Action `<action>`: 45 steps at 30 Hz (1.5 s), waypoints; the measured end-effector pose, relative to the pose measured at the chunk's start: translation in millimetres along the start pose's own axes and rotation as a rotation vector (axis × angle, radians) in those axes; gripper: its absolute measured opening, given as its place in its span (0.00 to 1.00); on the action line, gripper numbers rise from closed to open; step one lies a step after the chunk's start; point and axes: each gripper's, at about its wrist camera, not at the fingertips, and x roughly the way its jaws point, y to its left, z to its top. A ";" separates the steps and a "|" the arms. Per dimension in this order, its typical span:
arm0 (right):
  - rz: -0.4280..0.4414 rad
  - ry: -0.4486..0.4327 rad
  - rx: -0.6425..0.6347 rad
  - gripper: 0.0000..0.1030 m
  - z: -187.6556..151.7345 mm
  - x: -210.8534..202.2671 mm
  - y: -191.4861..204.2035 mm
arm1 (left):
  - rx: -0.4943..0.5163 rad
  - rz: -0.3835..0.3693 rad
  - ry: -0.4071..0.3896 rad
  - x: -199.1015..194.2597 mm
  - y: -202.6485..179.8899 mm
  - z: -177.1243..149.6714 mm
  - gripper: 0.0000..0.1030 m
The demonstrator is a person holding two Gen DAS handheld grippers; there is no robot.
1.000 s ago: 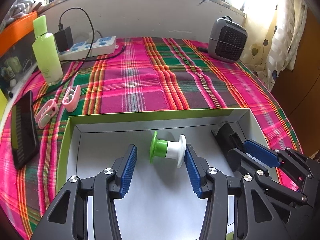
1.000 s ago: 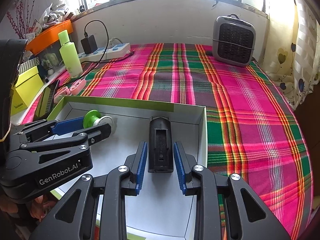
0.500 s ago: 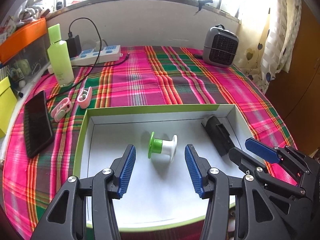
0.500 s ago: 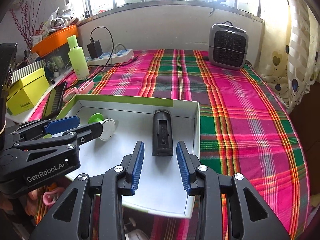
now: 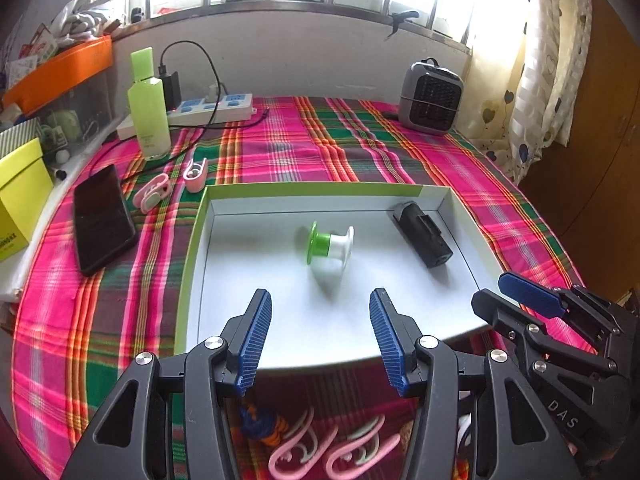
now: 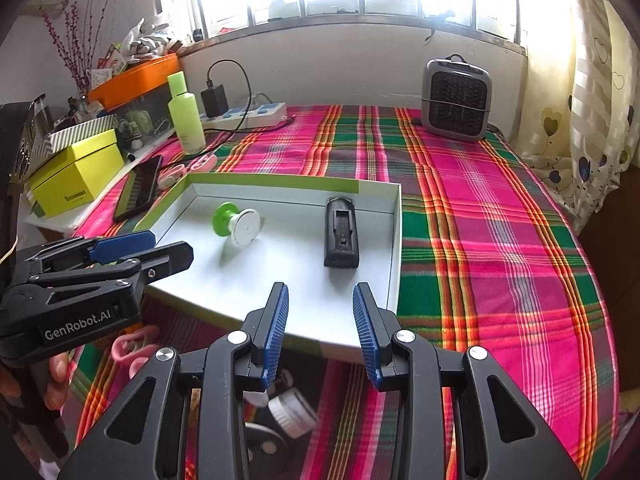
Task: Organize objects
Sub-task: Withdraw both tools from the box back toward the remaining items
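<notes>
A shallow white box with a green rim (image 5: 312,190) (image 6: 394,216) lies on the plaid cloth. Inside it lie a green and white spool (image 5: 330,242) (image 6: 236,224) and a black rectangular device (image 5: 422,234) (image 6: 340,232). My left gripper (image 5: 320,322) is open and empty, held back over the box's near edge. My right gripper (image 6: 320,316) is open and empty, also held back above the near edge, behind the black device. Each gripper shows in the other's view: the right one in the left wrist view (image 5: 528,300) and the left one in the right wrist view (image 6: 140,248).
Left of the box lie a black phone (image 5: 102,216), two pink clips (image 5: 154,194) and a green bottle (image 5: 146,106). A power strip (image 5: 212,106) and a grey heater (image 5: 432,98) stand at the back. A yellow box (image 6: 78,176) sits far left. Pink hooks (image 5: 332,452) lie below the grippers.
Both grippers have pulled back and up, away from the spool and the black device, which stay in the box. Both jaws have opened wider.
</notes>
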 end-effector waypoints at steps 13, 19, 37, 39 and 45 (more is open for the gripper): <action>0.037 -0.017 0.008 0.34 -28.2 -26.9 2.3 | -0.040 -0.007 -0.013 -30.9 18.2 -33.4 0.49; 0.053 -0.022 -0.007 0.34 -36.9 -35.8 5.5 | -0.041 -0.012 -0.010 -37.4 17.9 -44.9 0.49; 0.132 0.015 -0.035 0.34 -65.2 -38.2 22.3 | -0.061 -0.023 0.005 -45.9 26.1 -71.9 0.49; 0.135 0.021 -0.034 0.35 -66.8 -37.1 23.3 | -0.063 -0.026 0.002 -47.4 26.4 -72.9 0.49; 0.135 0.036 -0.048 0.46 -71.4 -32.8 31.2 | -0.074 -0.032 0.002 -49.0 29.2 -75.0 0.49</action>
